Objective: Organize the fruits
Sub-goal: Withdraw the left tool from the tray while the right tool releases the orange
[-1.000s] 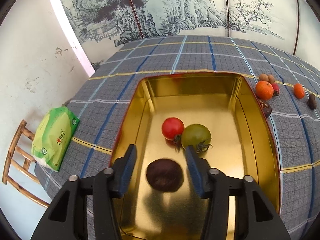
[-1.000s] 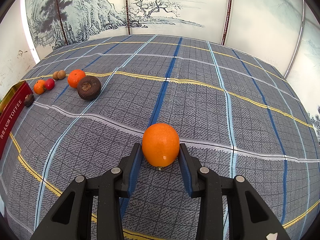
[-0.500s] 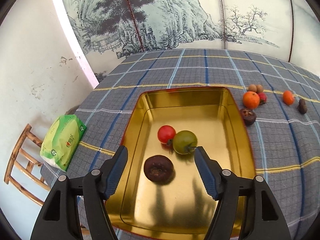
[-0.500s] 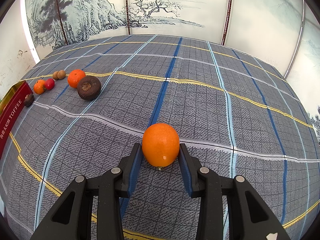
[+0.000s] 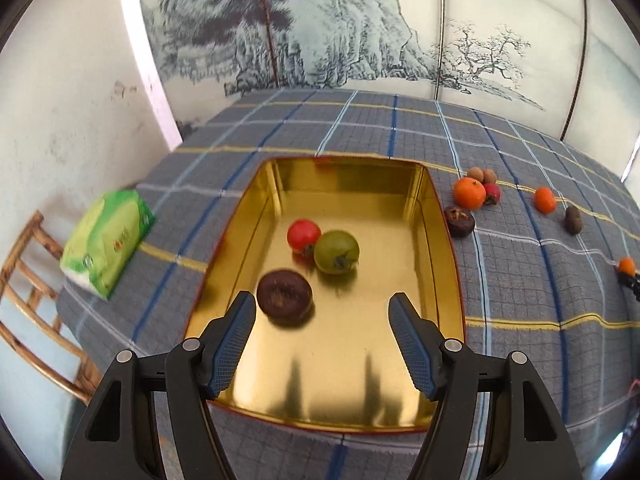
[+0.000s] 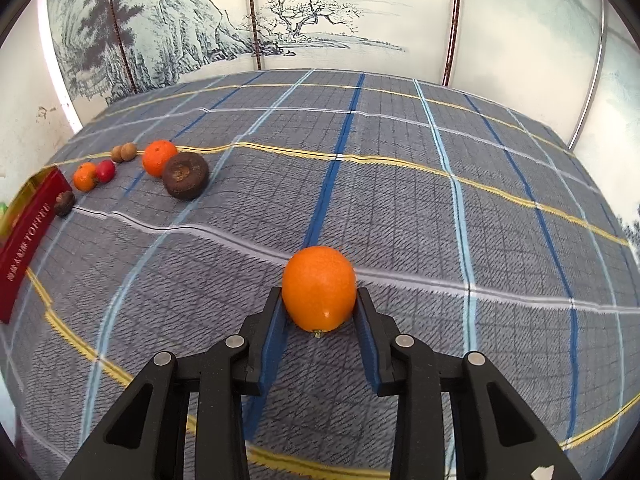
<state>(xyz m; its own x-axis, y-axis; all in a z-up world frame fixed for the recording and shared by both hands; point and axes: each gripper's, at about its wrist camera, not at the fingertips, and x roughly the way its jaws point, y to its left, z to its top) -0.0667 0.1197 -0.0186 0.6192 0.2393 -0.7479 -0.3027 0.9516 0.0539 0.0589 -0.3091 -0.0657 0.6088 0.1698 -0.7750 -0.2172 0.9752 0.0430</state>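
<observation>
A gold tin tray (image 5: 440, 240) holds a red tomato (image 5: 303, 235), a green tomato (image 5: 336, 252) and a dark brown round fruit (image 5: 285, 298). My left gripper (image 5: 321, 298) hangs open above the tray's near half with nothing between its fingers; the dark fruit lies just beyond its left finger. On the checked cloth, my right gripper (image 6: 319, 292) is closing on an orange (image 6: 319, 280), both pads against its sides. Far off at the right edge of the left wrist view, that orange (image 5: 626, 266) shows small.
More fruit lies beside the tray: a mandarin (image 5: 469, 193), a small red fruit (image 5: 492, 193), two brown longans (image 5: 482, 175) and dark fruits (image 5: 459, 221). A green tissue pack (image 5: 108, 240) sits at the table's left edge, above a wooden chair (image 5: 24, 300). A painted screen stands behind.
My left gripper opened wider and drew back and up from the dark fruit, which stays in the tray. My right gripper's pads pressed closer onto the orange.
</observation>
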